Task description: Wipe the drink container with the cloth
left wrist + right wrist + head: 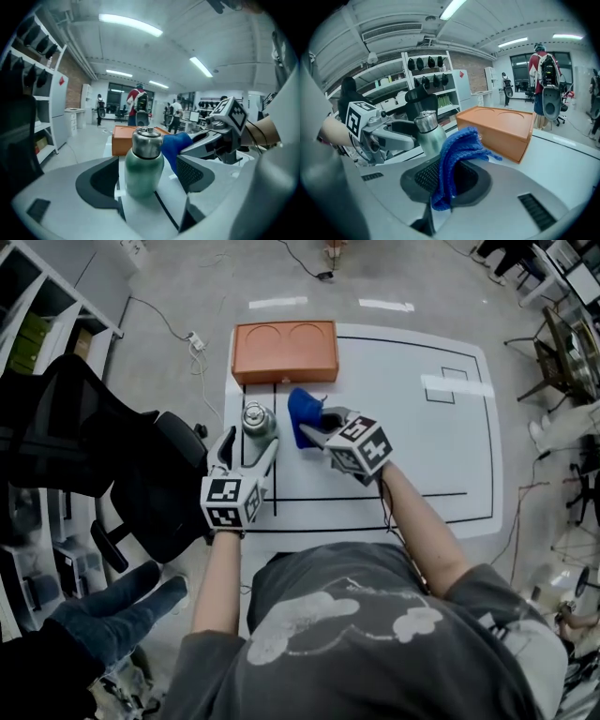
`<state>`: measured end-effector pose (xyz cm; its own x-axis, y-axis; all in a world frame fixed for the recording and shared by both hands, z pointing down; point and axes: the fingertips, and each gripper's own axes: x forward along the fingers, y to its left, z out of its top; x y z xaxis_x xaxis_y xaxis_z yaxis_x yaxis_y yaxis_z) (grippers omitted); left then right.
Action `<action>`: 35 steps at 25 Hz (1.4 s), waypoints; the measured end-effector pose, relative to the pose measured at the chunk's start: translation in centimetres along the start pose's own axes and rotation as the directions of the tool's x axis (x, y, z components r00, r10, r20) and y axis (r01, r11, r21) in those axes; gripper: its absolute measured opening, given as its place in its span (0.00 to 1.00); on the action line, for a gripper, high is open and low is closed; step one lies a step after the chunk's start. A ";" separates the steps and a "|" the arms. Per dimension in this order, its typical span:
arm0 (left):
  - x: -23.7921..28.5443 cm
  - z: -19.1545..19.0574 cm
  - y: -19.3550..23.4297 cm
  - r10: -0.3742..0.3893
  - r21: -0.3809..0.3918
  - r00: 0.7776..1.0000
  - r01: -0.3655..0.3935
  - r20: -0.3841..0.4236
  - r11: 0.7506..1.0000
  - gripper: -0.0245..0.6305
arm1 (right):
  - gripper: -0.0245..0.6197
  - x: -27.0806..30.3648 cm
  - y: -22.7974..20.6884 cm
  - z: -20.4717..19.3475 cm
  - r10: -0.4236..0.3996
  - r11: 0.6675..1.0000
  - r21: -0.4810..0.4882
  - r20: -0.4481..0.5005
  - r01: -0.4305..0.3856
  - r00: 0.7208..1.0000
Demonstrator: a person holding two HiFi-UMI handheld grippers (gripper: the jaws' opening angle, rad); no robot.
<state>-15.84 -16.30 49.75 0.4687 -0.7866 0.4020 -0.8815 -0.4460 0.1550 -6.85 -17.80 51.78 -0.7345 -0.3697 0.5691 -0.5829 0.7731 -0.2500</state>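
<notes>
A green drink bottle (pixel 258 418) with a steel cap stands upright on the white table (pixel 412 446). My left gripper (pixel 251 439) is open, with one jaw on each side of the bottle. In the left gripper view the bottle (pixel 144 164) stands between the pads with a small gap on either side. My right gripper (pixel 317 432) is shut on a blue cloth (pixel 302 409), which it holds just right of the bottle. In the right gripper view the cloth (pixel 457 150) bunches up out of the jaws, with the bottle (pixel 429 133) close behind it to the left.
An orange box (pixel 285 351) with two round recesses lies at the table's far edge, behind the bottle. A black office chair (pixel 122 465) stands close to the table's left side. Another person's legs (pixel 103 615) are at the lower left. Cables trail on the floor.
</notes>
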 end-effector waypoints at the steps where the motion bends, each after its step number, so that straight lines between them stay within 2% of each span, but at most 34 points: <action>1: 0.1 0.1 -0.1 0.046 -0.011 0.999 -0.046 0.005 0.999 0.60 | 0.11 -0.3 0.1 0.0 0.005 1.000 -0.004 0.006 -0.005 1.000; 5: 0.8 0.8 0.2 0.216 -0.057 0.976 -0.215 0.010 0.975 0.60 | 0.10 -1.7 0.1 -0.2 0.021 1.000 -0.016 0.018 -0.021 1.000; 8: 1.5 0.7 0.7 0.302 -0.073 0.953 -0.302 -0.022 0.950 0.60 | 0.10 -2.6 0.0 -0.2 0.028 0.999 -0.025 0.024 -0.027 0.999; 12: 2.3 -0.2 1.3 0.366 -0.081 0.927 -0.372 -0.086 0.925 0.60 | 0.10 -3.7 -0.3 0.0 0.026 0.999 -0.021 0.038 -0.025 0.999; 15: 2.8 -0.8 1.3 0.368 -0.113 0.923 -0.380 -0.112 0.918 0.58 | 0.10 -4.6 -0.6 0.0 0.021 1.000 -0.023 0.046 -0.020 0.999; 17: 2.9 -1.0 1.1 0.355 -0.116 0.929 -0.366 -0.108 0.923 0.53 | 0.10 -4.9 -0.8 -0.1 0.018 1.000 -0.021 0.047 -0.017 0.999; 21: 3.0 -0.9 0.9 0.308 -0.095 0.947 -0.317 -0.092 0.944 0.53 | 0.10 -5.3 -1.3 -0.4 0.009 0.999 -0.046 0.031 -0.007 0.999; 25: 3.1 -0.8 0.5 0.191 -0.024 0.976 -0.195 -0.105 0.981 0.53 | 0.10 -5.2 -1.1 0.4 0.023 0.996 -0.090 0.022 -0.021 1.000; 28: 3.3 -0.8 0.2 0.095 0.026 0.987 -0.092 -0.127 0.995 0.53 | 0.10 -4.9 -0.8 1.5 0.044 0.991 -0.126 0.015 -0.042 0.999; 32: 3.5 -0.6 0.1 -0.021 0.074 0.989 0.032 -0.144 0.997 0.52 | 0.10 -4.2 0.3 2.6 0.102 0.980 -0.166 -0.027 -0.105 0.994; 35: 3.6 -0.5 0.0 -0.102 0.115 0.979 0.123 -0.175 0.986 0.52 | 0.10 -3.2 0.7 3.4 0.144 0.968 -0.201 -0.043 -0.150 0.989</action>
<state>-14.14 -18.89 51.69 0.5387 -0.6501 0.5358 -0.8046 -0.5856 0.0985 -6.13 -17.81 47.14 -0.7952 -0.2324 0.5600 -0.3845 0.9075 -0.1694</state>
